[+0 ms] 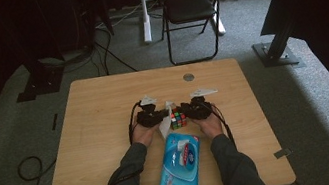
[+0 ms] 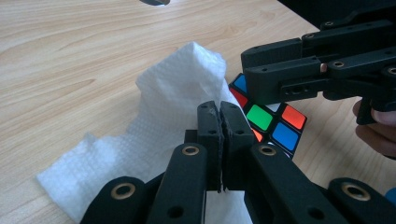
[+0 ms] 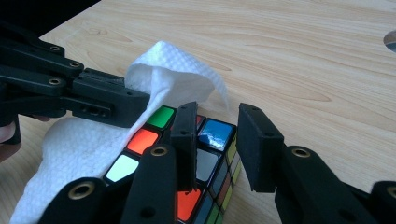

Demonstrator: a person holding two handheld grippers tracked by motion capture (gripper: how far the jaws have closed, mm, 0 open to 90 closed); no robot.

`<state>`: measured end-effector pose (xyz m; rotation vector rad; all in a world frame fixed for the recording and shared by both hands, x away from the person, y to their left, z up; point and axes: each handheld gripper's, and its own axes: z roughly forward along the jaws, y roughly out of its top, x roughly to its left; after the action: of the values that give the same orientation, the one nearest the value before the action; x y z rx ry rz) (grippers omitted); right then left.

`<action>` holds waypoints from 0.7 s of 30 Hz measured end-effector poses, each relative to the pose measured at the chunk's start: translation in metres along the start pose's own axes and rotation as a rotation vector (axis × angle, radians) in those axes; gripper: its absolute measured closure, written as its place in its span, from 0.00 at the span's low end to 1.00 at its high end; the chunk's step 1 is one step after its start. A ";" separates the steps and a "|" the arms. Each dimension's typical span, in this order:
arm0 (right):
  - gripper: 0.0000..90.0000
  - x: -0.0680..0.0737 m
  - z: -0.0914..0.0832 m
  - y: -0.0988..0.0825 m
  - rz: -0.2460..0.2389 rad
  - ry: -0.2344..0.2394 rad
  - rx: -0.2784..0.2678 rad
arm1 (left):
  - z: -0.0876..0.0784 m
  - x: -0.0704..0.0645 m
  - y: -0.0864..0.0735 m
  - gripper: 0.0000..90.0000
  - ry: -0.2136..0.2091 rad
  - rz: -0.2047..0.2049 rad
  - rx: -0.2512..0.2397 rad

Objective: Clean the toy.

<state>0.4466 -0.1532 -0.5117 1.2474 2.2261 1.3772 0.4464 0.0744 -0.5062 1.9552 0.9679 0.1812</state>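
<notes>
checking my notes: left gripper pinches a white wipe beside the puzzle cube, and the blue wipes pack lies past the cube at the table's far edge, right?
Not quite: the blue wipes pack lies at the near edge, between the person's forearms, as the high view shows. The left gripper does pinch the white wipe beside the cube.

Wipes pack (image 1: 180, 168) near front edge — bare table (image 1: 100, 113) elsewhere

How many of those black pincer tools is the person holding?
2. The left gripper sits left of the puzzle cube, pinching a white tissue; the right gripper sits on the cube's right side.
</notes>
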 end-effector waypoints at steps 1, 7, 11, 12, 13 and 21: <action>0.77 0.000 0.000 0.000 0.000 0.000 0.000 | 0.000 0.000 0.000 0.98 0.002 0.000 0.003; 0.77 0.001 0.000 0.000 -0.003 -0.004 -0.001 | 0.003 0.004 -0.005 0.98 0.016 -0.014 0.020; 0.77 0.001 0.000 0.000 -0.002 -0.004 -0.001 | 0.005 0.005 -0.009 0.98 0.023 -0.022 0.034; 0.77 0.000 0.000 0.000 -0.003 -0.004 -0.001 | 0.006 0.005 -0.010 0.98 0.027 -0.020 0.046; 0.77 0.000 0.000 0.000 -0.002 -0.004 -0.001 | 0.008 0.005 -0.011 0.98 0.032 -0.012 0.062; 0.77 0.001 0.000 0.000 0.000 -0.005 -0.001 | 0.024 0.008 -0.022 0.98 0.045 -0.014 0.153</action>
<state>0.4461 -0.1527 -0.5115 1.2497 2.2217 1.3737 0.4511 0.0697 -0.5397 2.0907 1.0502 0.1473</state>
